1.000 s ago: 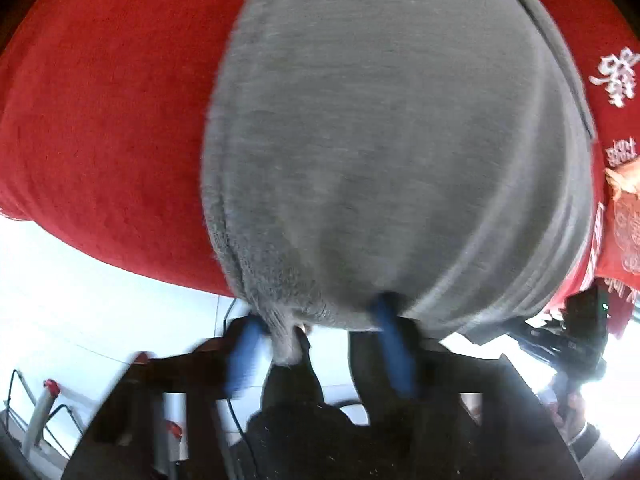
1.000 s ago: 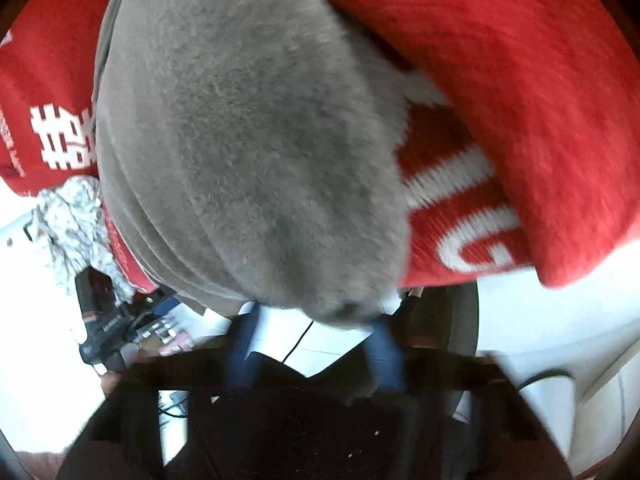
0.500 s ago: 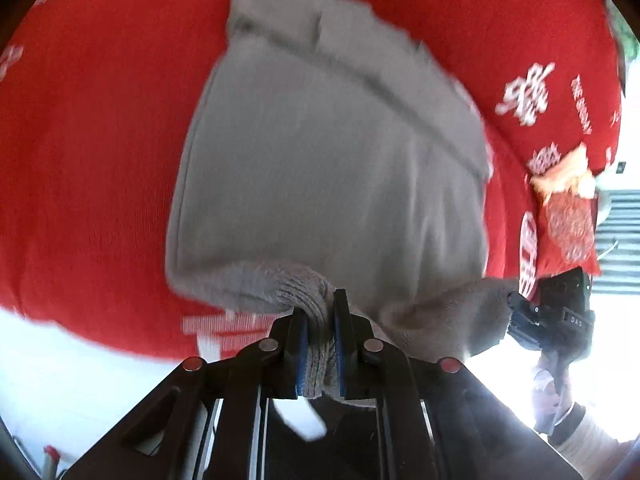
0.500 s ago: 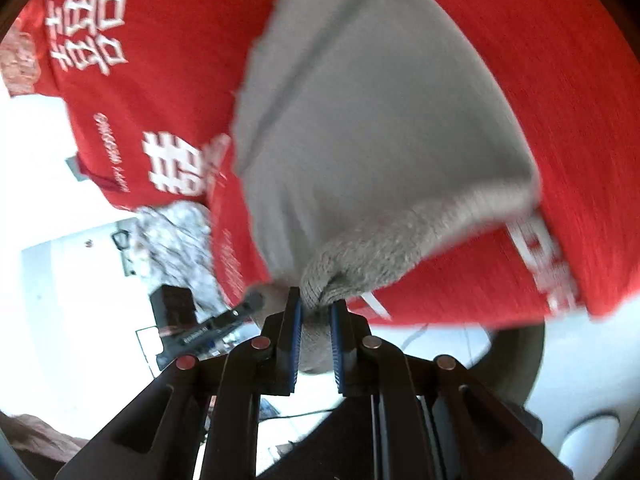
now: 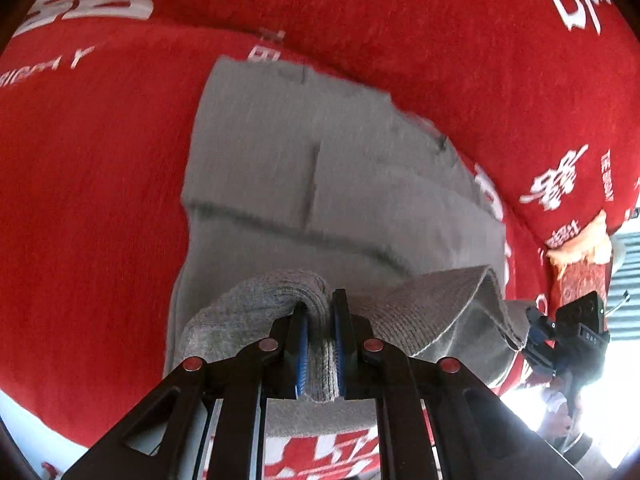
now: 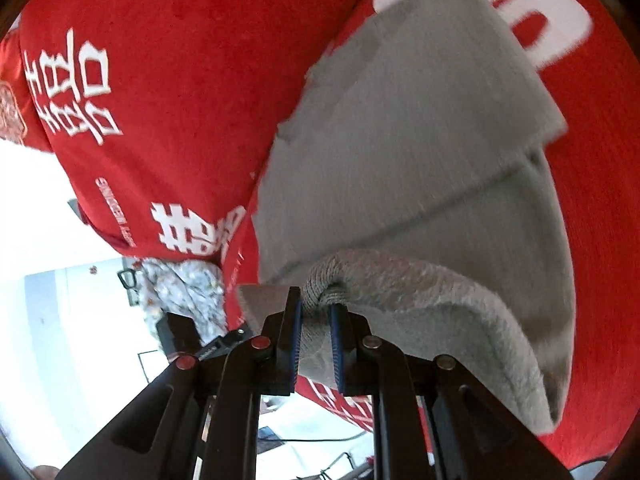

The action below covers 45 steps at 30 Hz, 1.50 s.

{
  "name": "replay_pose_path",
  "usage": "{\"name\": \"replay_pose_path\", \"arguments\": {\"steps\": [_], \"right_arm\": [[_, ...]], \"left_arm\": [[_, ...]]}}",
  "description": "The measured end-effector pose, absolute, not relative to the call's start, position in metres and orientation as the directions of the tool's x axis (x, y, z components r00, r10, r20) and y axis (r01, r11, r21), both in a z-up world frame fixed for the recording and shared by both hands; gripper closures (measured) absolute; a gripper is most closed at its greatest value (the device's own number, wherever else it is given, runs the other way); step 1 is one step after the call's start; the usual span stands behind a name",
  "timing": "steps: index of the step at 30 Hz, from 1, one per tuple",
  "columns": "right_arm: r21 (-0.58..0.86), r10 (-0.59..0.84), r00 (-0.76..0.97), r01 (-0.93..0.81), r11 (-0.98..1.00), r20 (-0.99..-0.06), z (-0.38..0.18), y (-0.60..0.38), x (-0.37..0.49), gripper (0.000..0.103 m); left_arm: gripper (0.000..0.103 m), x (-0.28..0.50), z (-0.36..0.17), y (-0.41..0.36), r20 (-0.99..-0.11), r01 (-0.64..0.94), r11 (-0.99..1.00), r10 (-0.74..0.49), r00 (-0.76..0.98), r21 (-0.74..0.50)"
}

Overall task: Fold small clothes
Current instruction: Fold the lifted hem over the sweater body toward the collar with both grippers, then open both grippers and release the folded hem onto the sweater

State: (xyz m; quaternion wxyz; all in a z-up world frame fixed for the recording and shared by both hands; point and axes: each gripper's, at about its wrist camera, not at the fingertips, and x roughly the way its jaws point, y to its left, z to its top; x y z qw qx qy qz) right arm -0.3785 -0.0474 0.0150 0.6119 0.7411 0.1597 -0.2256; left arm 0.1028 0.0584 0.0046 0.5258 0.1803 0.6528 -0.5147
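A grey knitted garment (image 5: pixel 320 184) lies on a red cloth with white characters (image 5: pixel 88 184). Its near edge is lifted and rolled back over the rest. My left gripper (image 5: pixel 320 312) is shut on one corner of that near edge, knit bunched between the blue pads. My right gripper (image 6: pixel 316 312) is shut on the other corner of the grey garment (image 6: pixel 408 168). In the left wrist view the right gripper (image 5: pixel 532 336) appears at the right, holding the stretched hem. In the right wrist view, part of the left gripper (image 6: pixel 188 344) shows at lower left.
The red cloth (image 6: pixel 168 120) covers the whole work surface and drops off at the near edge. A pale flowered cloth (image 6: pixel 180 292) lies at its left edge. An orange-and-red patterned item (image 5: pixel 580 268) sits at the right. White floor shows beyond.
Both grippers have pulled back and risen with the garment's near edge. A second ago the left jaws stood apart around the knit; now they are shut on it. More garment and red cloth show.
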Motion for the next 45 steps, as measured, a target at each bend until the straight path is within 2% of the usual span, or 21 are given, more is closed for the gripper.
{"name": "replay_pose_path", "arguments": {"steps": [4,8,15,18,19,21,23,24,28,30,34,38,39,42,45], "right_arm": [[0.857,-0.071,0.864,0.479,-0.188,-0.499,0.028,-0.082,-0.375,0.089],[0.853,-0.075,0.858,0.491,-0.175,-0.509,0.029,-0.124,-0.367,0.089],[0.794,-0.051,0.830,0.510,-0.331,-0.555,-0.026,-0.175,-0.358,0.086],[0.778,-0.043,0.831,0.499,-0.381,-0.555,-0.040,-0.181,-0.360,0.084],[0.781,-0.047,0.837,0.487,-0.391,-0.546,-0.040,-0.182,-0.361,0.083],[0.789,-0.064,0.842,0.473,-0.392,-0.536,-0.039,-0.184,-0.364,0.069],[0.796,-0.094,0.839,0.465,-0.388,-0.536,-0.032,-0.188,-0.371,0.061],[0.801,-0.104,0.841,0.458,-0.385,-0.531,-0.028,-0.190,-0.374,0.061],[0.796,-0.076,0.810,0.547,-0.257,-0.581,0.000,-0.194,-0.366,0.062],[0.771,-0.022,0.780,0.614,-0.172,-0.626,0.007,-0.195,-0.354,0.070],[0.688,0.070,0.692,0.722,-0.073,-0.719,-0.007,-0.198,-0.325,0.072],[0.592,0.069,0.593,0.805,-0.036,-0.803,-0.027,-0.207,-0.319,0.072],[0.578,0.066,0.579,0.815,-0.038,-0.813,-0.030,-0.210,-0.321,0.076],[0.574,0.041,0.578,0.815,-0.073,-0.815,-0.036,-0.217,-0.335,0.081],[0.591,0.029,0.597,0.799,-0.110,-0.802,-0.041,-0.221,-0.350,0.081]], "left_arm": [[0.091,0.111,0.017,0.024,-0.857,0.769,0.402,-0.365,-0.363,-0.497],[0.091,0.128,0.009,-0.011,-0.869,0.771,0.427,-0.374,-0.325,-0.472],[0.091,0.133,-0.026,-0.057,-0.924,0.765,0.527,-0.294,-0.245,-0.370],[0.090,0.131,-0.022,-0.063,-0.935,0.774,0.531,-0.264,-0.235,-0.344],[0.090,0.131,-0.016,-0.064,-0.934,0.778,0.524,-0.271,-0.233,-0.346],[0.090,0.132,-0.001,-0.062,-0.926,0.781,0.511,-0.302,-0.228,-0.359],[0.090,0.135,0.012,-0.057,-0.919,0.783,0.503,-0.328,-0.219,-0.366],[0.090,0.137,0.019,-0.055,-0.916,0.784,0.501,-0.341,-0.209,-0.366],[0.090,0.138,0.031,-0.050,-0.917,0.803,0.479,-0.347,-0.198,-0.355],[0.090,0.126,0.021,-0.052,-0.931,0.835,0.440,-0.299,-0.212,-0.331],[0.090,0.092,-0.013,-0.062,-0.959,0.890,0.368,-0.187,-0.212,-0.269],[0.090,0.082,-0.042,-0.078,-0.980,0.898,0.399,-0.146,-0.137,-0.185],[0.090,0.087,-0.045,-0.082,-0.983,0.889,0.427,-0.150,-0.111,-0.165],[0.090,0.113,-0.050,-0.090,-0.980,0.838,0.517,-0.171,-0.098,-0.174],[0.090,0.136,-0.047,-0.094,-0.986,0.812,0.569,-0.165,-0.041,-0.128]]}}
